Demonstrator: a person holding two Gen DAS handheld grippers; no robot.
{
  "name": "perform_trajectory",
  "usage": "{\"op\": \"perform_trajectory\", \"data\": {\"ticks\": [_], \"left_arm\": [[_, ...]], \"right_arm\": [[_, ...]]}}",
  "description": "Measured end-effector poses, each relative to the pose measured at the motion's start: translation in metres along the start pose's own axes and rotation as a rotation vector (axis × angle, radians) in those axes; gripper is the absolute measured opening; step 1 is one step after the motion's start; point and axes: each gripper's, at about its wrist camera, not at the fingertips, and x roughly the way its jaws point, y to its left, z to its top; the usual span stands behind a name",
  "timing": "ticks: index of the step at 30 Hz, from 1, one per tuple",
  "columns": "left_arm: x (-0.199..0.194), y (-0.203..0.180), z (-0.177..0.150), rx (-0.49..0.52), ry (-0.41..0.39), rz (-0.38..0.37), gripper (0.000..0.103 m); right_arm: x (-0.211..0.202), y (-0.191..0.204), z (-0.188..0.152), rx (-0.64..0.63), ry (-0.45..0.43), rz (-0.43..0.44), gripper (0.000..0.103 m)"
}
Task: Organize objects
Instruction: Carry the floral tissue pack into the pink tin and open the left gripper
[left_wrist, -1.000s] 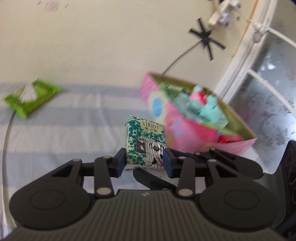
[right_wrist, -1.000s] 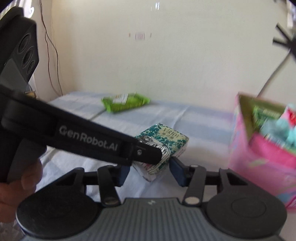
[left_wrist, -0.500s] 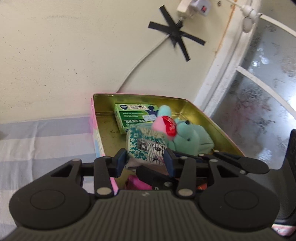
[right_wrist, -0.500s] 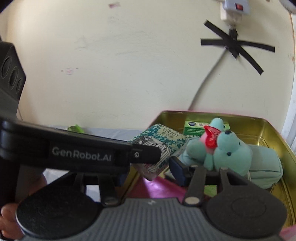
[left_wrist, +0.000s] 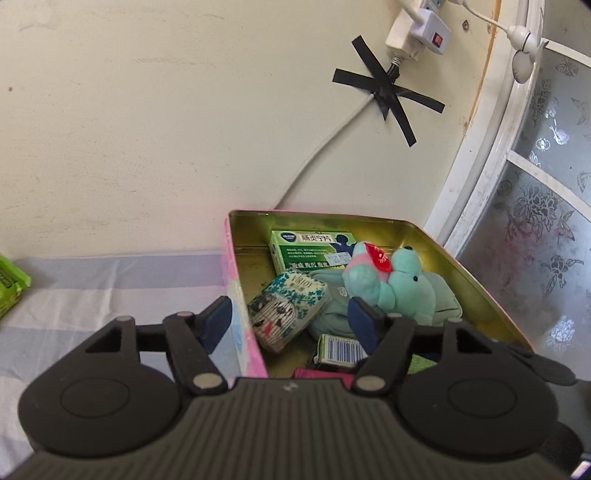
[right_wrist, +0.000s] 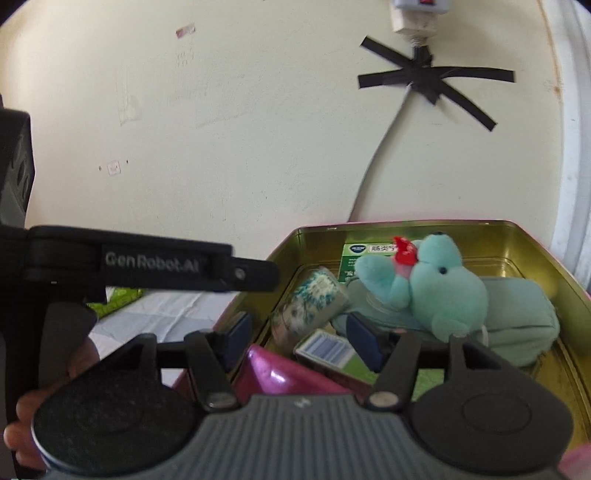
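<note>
Release appears finished in the left wrist view — the left tongs are spread apart above the tin, and the patterned tissue pack lies tilted inside, propped against the near-left wall beside the teal plush. Withdrawal is best made straight up, clear of the rim.

From the right wrist view, the right tongs are likewise apart, nothing clamped — the pack should be left undisturbed.

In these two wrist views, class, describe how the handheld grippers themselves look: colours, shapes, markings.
Both the left gripper and right gripper are matte black, with ribbed grey bodies, round discs on each side, silver pivot pins and dark blue pads. One side arm carries white lettering, GenRobot.AI.
</note>
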Motion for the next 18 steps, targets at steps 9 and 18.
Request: {"op": "perform_trajectory", "data": {"ticks": [9,18], "left_arm": [[-0.051,-0.029,-0.034,0.149,-0.036,0.089,0.071],[-0.084,-0.035,-0.066,0.195,-0.036,0.125,0.071]], "right_arm": [[-0.068,-0.007,-0.023,0.148,-0.109,-0.020,0.064],[-0.111,-0.004,-0.044,0.214,-0.151,-0.035,0.064]]}}
